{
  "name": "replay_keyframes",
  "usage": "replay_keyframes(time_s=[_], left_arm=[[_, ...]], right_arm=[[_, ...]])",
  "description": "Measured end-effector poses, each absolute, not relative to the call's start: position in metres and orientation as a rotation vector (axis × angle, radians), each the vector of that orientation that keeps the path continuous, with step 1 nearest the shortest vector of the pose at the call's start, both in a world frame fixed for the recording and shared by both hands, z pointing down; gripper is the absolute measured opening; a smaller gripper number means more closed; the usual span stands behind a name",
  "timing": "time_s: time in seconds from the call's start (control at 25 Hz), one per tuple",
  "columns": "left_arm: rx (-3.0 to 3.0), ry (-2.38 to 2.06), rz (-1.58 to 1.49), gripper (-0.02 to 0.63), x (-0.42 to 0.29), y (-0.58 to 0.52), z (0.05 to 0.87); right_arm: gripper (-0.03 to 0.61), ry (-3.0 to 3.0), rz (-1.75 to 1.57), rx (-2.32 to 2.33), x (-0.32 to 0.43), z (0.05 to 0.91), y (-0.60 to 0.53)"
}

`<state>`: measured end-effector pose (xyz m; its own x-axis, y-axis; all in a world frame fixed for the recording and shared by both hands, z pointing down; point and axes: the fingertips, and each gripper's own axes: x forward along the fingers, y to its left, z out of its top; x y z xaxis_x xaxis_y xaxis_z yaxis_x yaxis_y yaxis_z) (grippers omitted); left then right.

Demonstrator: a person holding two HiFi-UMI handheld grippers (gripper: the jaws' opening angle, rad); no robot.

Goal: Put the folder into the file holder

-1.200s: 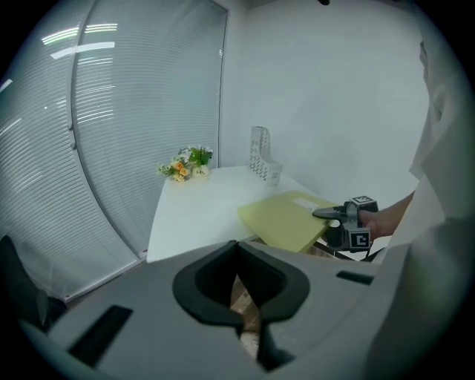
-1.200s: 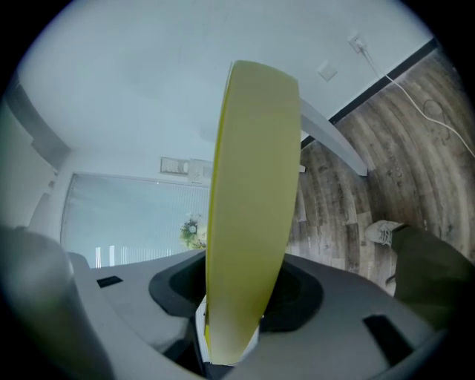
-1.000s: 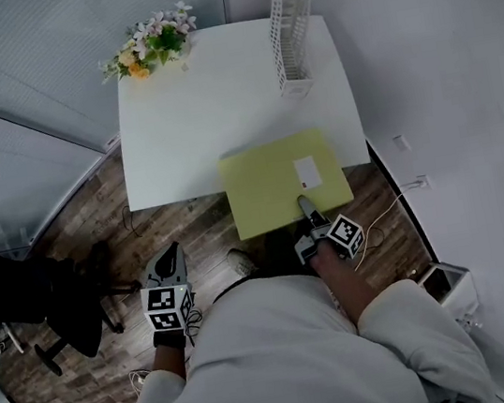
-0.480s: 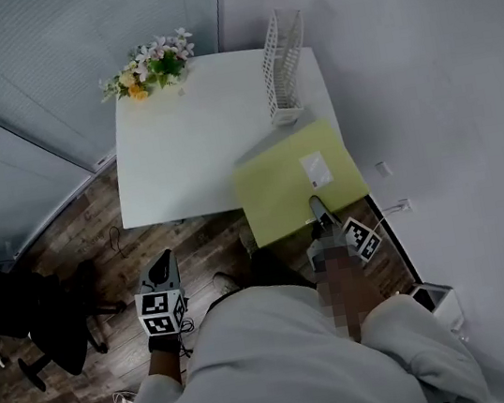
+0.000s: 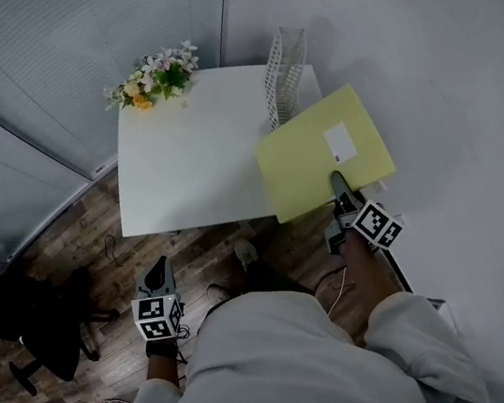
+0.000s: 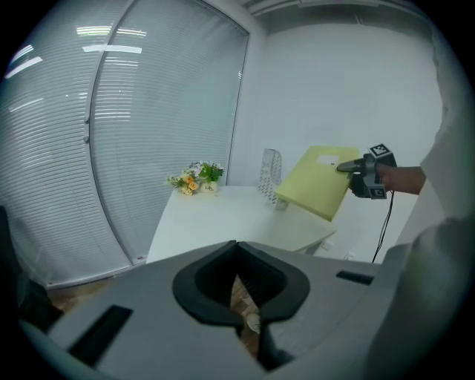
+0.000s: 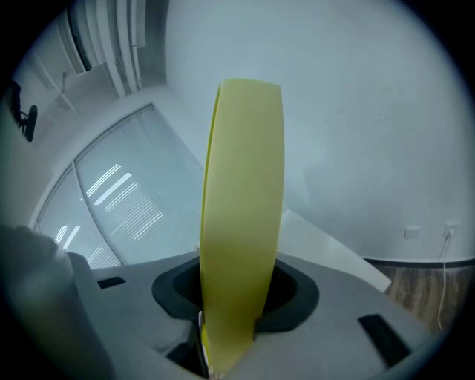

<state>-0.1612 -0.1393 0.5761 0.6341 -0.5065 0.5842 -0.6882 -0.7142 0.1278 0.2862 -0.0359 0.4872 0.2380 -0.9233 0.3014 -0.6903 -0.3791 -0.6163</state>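
Bench (image 5: 188,158): white;
Folder (image 5: 308,163): yellow, tilted in the air over the bench's right edge (white label facing up);
File holder (image 5: 281,73): upright at the far right corner, near the folder;
Right tool (image 5: 339,188): pinching the folder's near edge;
Left tool (image 5: 156,271): pressed together, low, well apart from the bench

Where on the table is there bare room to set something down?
The table is bare from the flowers at its far left corner to its near edge. Only the right side is crowded: file holder, held folder above.

head: steeply down | left: toward table (image 6: 223,215) | right: close on folder (image 7: 241,223)
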Motion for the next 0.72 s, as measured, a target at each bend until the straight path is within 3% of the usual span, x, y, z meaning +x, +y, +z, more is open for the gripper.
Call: replay_keyframes(time_s=[0.72], left_arm=[[2.458,-1.003,0.72,0.008,-0.168,-0.148,0.585]], right_arm=[[0.16,1.544,-0.584,-2.485,0.373,0.401,-0.122]])
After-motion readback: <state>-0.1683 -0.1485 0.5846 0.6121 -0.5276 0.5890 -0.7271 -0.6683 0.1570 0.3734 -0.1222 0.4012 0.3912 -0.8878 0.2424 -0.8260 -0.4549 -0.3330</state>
